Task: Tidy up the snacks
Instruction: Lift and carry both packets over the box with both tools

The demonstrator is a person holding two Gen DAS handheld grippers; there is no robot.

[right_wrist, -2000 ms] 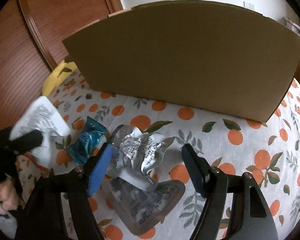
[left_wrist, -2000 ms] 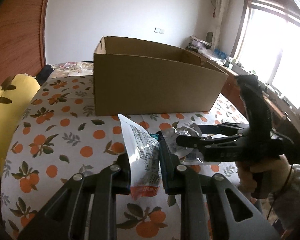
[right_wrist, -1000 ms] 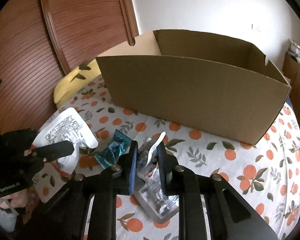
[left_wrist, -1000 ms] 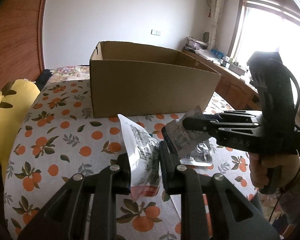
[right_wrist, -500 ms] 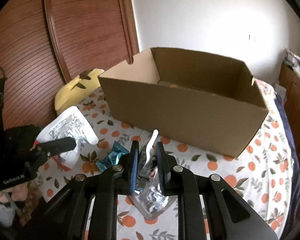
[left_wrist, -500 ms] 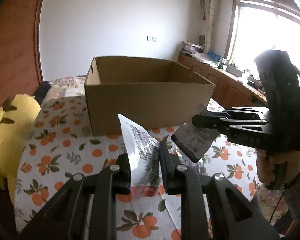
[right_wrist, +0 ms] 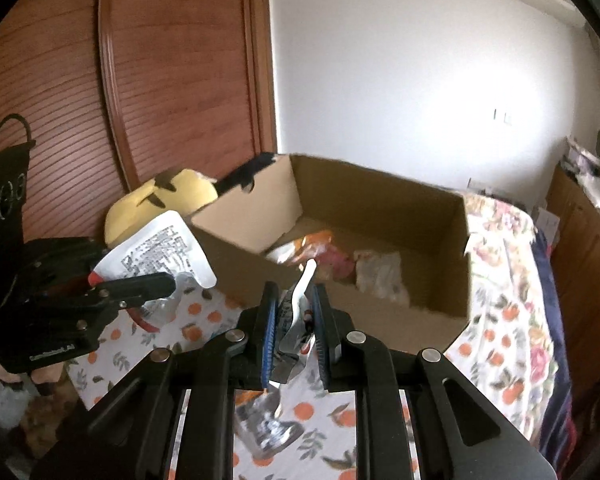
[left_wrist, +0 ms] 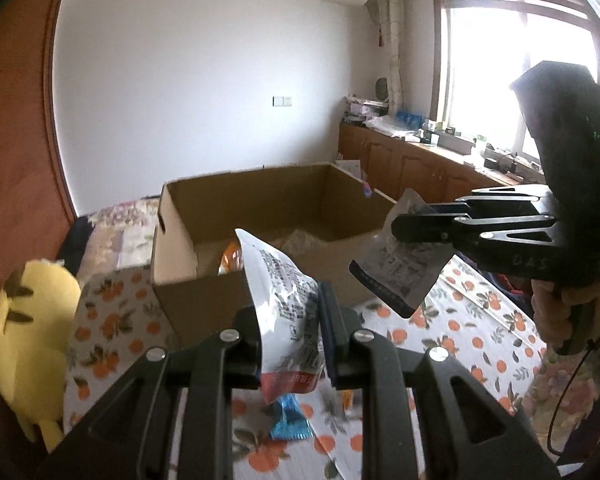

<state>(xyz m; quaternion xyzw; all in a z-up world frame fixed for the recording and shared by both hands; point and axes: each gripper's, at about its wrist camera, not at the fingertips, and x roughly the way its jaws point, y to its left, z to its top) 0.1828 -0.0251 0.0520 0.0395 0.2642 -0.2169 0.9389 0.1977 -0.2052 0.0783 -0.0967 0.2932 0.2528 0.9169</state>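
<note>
My left gripper (left_wrist: pixel 290 312) is shut on a white snack packet with a red bottom edge (left_wrist: pixel 284 300), held upright above the cloth. In the right wrist view the same left gripper (right_wrist: pixel 168 282) shows at the left with that white packet (right_wrist: pixel 160 252). My right gripper (right_wrist: pixel 294 308) is shut on a crumpled silver-and-white packet (right_wrist: pixel 296 316); the left wrist view shows this right gripper (left_wrist: pixel 396 226) with the silver packet (left_wrist: pixel 396 268) hanging near the box's right corner. The open cardboard box (right_wrist: pixel 380 208) lies just ahead, with several snack bags (right_wrist: pixel 320 254) inside.
A blue wrapper (left_wrist: pixel 290 420) lies on the orange-print cloth (left_wrist: pixel 112 328) below my left gripper. A silver pouch (right_wrist: pixel 266 428) lies under my right gripper. A yellow plush toy (left_wrist: pixel 24 328) sits left of the box, before a wooden wardrobe (right_wrist: pixel 160 80).
Both grippers rose with their packets, so the box's inside and its snack bags now show. The right gripper lifted its silver packet off the cloth.
</note>
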